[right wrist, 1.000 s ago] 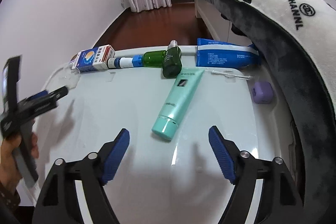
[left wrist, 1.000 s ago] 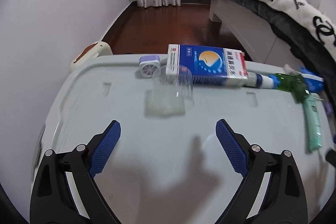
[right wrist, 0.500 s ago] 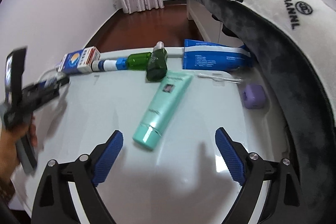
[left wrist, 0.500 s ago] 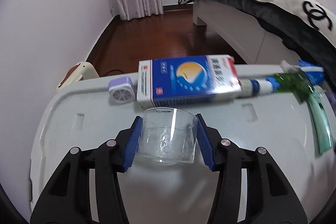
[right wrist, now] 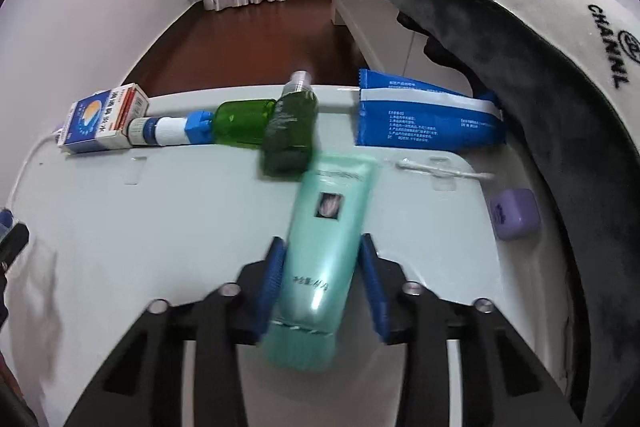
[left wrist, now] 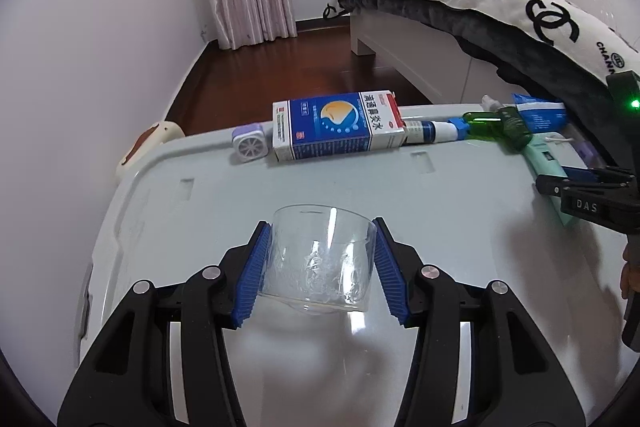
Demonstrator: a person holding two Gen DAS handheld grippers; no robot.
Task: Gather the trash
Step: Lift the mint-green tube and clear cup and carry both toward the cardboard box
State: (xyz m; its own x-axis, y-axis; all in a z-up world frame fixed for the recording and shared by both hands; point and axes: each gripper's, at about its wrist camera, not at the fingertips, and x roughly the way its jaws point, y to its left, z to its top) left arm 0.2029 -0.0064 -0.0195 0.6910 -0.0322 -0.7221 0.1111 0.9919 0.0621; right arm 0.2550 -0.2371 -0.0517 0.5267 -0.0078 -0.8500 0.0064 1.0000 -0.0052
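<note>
Grey lid (left wrist: pixel 460 211) carries box (left wrist: pixel 338 125), bottles (right wrist: pixel 244 123), tube (right wrist: pixel 330 227).

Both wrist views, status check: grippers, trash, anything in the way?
Left gripper shut on clear plastic cup. Right gripper straddles teal tube; view blurred, grip unconfirmed. Dark green bottle lies against the tube's far end.

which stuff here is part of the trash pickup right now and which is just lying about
In hand now:
- clear plastic cup, between the left gripper jaws
- teal tube, between the right gripper jaws

Lying about:
- blue medicine box
- green bottle
- blue packet
- purple case
- cotton swab
</note>
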